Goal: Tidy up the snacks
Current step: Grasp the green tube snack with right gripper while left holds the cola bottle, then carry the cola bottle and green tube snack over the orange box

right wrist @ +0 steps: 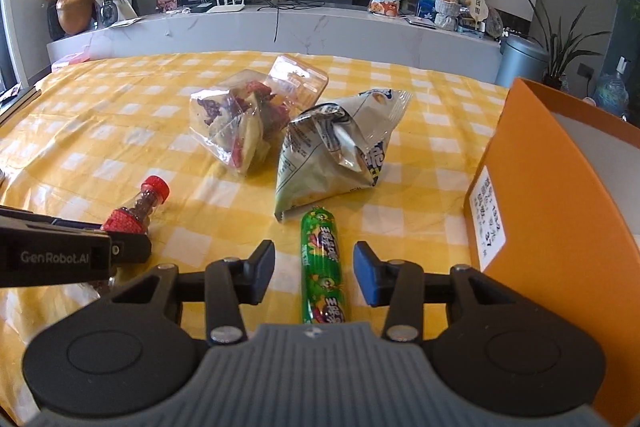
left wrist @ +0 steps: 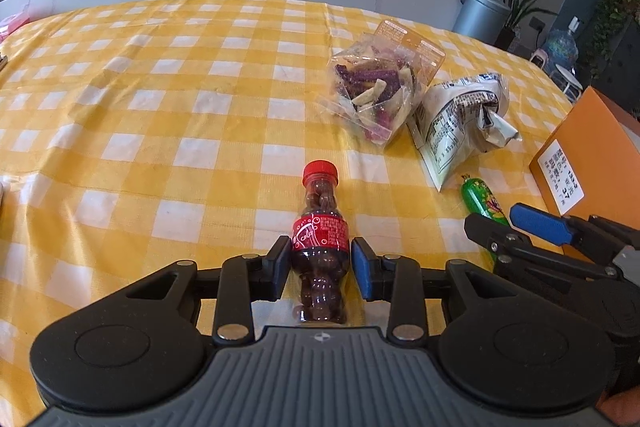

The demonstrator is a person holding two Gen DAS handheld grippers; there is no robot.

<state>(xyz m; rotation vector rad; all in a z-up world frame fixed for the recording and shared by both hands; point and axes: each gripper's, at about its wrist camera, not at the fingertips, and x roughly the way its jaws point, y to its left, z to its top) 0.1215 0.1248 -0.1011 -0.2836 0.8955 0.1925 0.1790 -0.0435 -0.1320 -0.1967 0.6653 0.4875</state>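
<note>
A counter covered in a yellow-and-white checked cloth (left wrist: 160, 87) fills both views. In the left wrist view, the left gripper (left wrist: 320, 269) sits low at centre, its jaws slightly apart on either side of a small cola-shaped bottle of chocolate balls (left wrist: 320, 247) lying on the cloth, pads just beside it with slim gaps. In the right wrist view, the right gripper (right wrist: 314, 273) straddles a green candy tube (right wrist: 322, 267) at lower centre, jaws open and clear of it. Beyond lie a clear bag of purple and pale chips (right wrist: 240, 123) and a crumpled silver snack bag (right wrist: 332, 155), touching. An orange box (right wrist: 560, 219) stands at right.
</note>
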